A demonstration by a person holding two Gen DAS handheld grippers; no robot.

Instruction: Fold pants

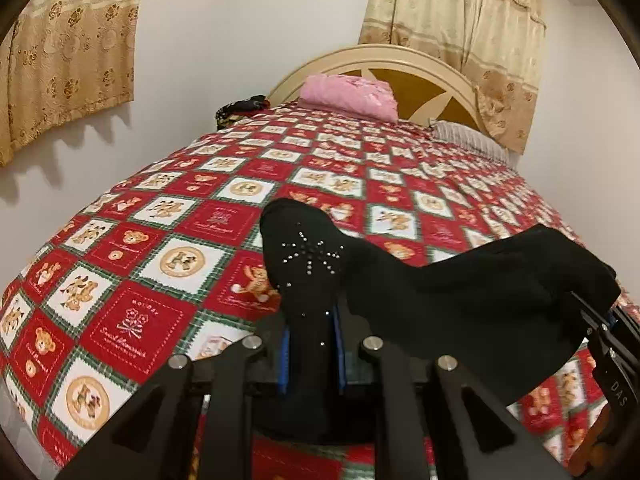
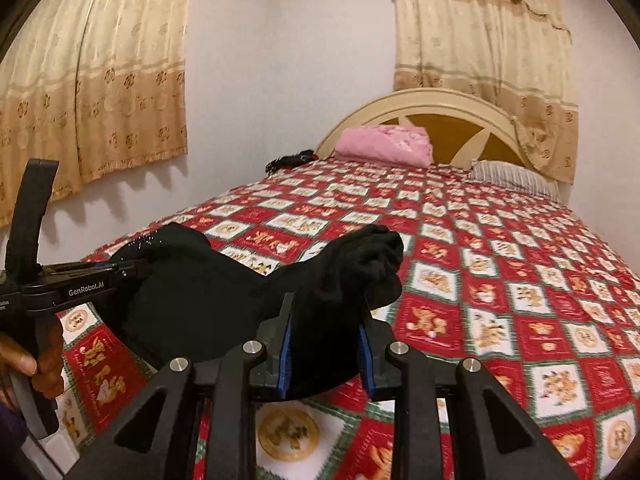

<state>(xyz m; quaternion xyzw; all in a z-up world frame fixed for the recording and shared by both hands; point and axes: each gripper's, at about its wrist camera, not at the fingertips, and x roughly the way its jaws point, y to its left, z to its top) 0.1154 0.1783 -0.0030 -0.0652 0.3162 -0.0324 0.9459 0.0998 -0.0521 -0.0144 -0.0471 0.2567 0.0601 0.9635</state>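
Observation:
The black pants [image 1: 460, 300] hang stretched between my two grippers above the bed. My left gripper [image 1: 310, 344] is shut on one end, which has a rhinestone starburst [image 1: 312, 254] on it. My right gripper [image 2: 326, 344] is shut on the other bunched end [image 2: 360, 264]. In the right wrist view the left gripper [image 2: 120, 270] shows at the left, clamped on the pants [image 2: 192, 292], with a hand on its handle. In the left wrist view the right gripper's body [image 1: 608, 332] shows at the right edge.
The bed [image 1: 160, 240] has a red, white and green teddy-bear quilt. A pink folded item [image 1: 348, 96] and a striped pillow [image 1: 472, 140] lie at the cream headboard [image 1: 432, 76]. A dark item [image 1: 240, 110] lies at the far left corner. Beige curtains hang on the wall.

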